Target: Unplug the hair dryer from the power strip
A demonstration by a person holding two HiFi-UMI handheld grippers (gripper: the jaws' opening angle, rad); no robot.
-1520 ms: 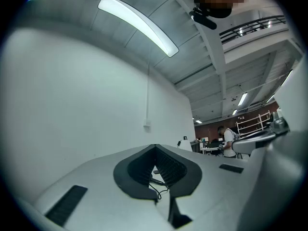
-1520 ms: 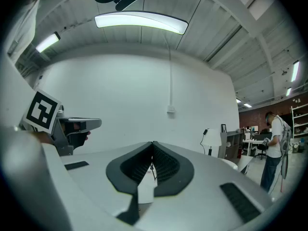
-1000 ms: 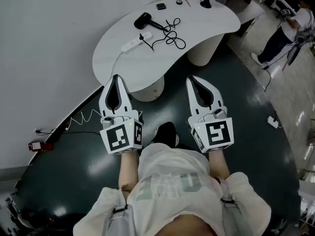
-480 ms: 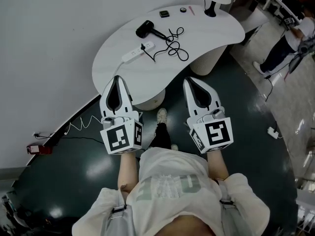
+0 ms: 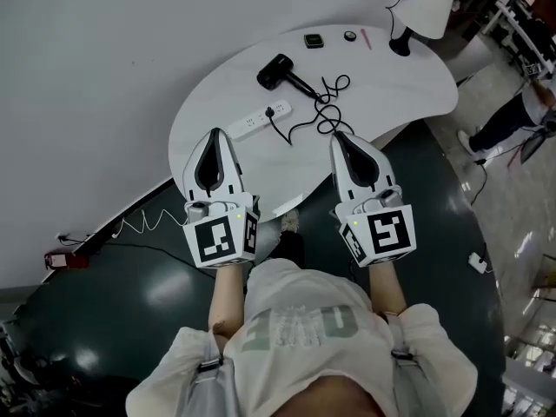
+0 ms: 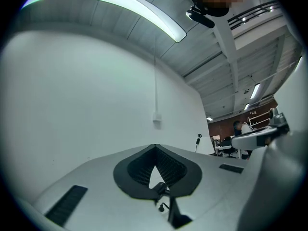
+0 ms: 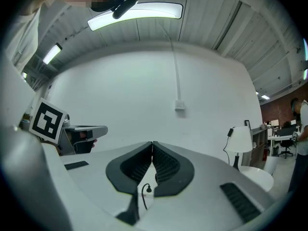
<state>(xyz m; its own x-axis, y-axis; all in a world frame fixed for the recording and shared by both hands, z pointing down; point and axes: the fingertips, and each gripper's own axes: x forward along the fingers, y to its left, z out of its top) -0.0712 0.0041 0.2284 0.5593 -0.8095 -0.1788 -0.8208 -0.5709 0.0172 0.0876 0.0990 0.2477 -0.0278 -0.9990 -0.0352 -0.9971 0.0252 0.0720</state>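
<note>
A black hair dryer (image 5: 278, 66) lies on the white curved table (image 5: 217, 102), and its black cord (image 5: 320, 109) loops to a plug in the white power strip (image 5: 258, 122). My left gripper (image 5: 215, 134) is shut and empty, with its tip over the table's near edge, short of the strip. My right gripper (image 5: 336, 135) is also shut and empty, just short of the cord loops. In the left gripper view the jaws (image 6: 155, 146) meet with a dark bit of the dryer showing below them. In the right gripper view the shut jaws (image 7: 152, 143) stand above a piece of cord (image 7: 147, 192).
A white lamp (image 5: 426, 7) stands at the table's far right end, also visible as the lamp (image 7: 239, 141) in the right gripper view. A black square item (image 5: 314, 40), a round item (image 5: 350, 35) and a red pen (image 5: 367, 38) lie near it. Another person (image 5: 521, 115) stands at right. A red object (image 5: 59, 259) lies on the floor at left.
Both grippers have moved forward towards the table, still shut. Their tips now reach over its near edge, and the dryer, strip and cord lie much closer to them.
</note>
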